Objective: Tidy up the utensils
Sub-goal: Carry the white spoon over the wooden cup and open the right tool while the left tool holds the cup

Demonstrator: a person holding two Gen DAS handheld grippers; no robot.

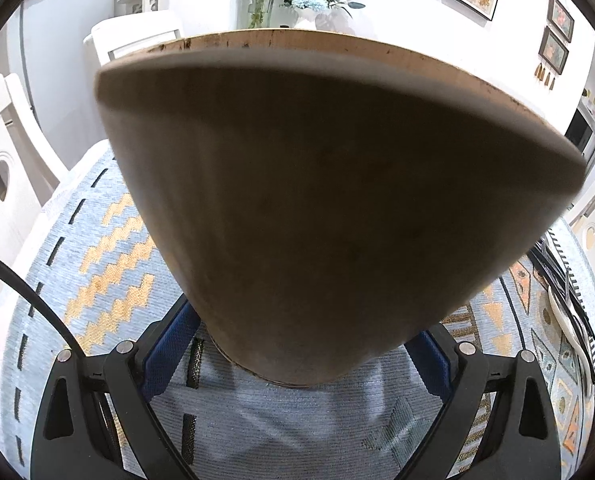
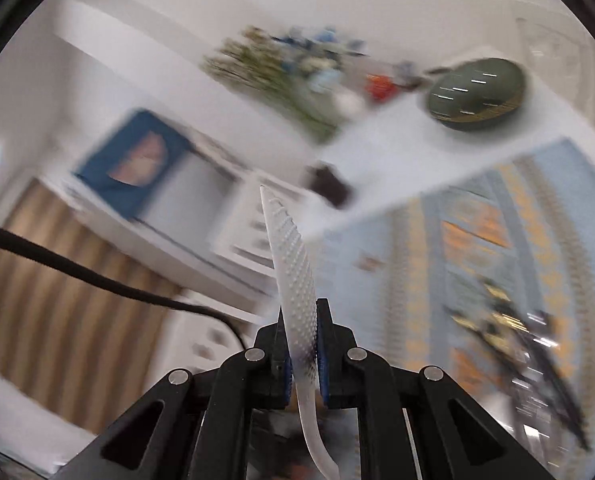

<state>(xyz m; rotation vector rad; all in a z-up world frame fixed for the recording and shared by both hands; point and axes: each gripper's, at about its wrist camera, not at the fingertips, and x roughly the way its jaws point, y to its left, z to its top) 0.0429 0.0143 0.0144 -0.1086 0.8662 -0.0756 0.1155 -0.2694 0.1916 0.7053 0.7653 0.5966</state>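
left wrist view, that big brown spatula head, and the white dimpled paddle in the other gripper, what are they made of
The broad brown spatula head looks like wood or bamboo with a matte finish: faint straight grain, and a paler raw edge with dark specks. The white dimpled paddle looks like plastic, slightly translucent and semi-glossy, with rows of moulded bumps; its thin handle curves behind the blue pads of the right hand-held gripper.
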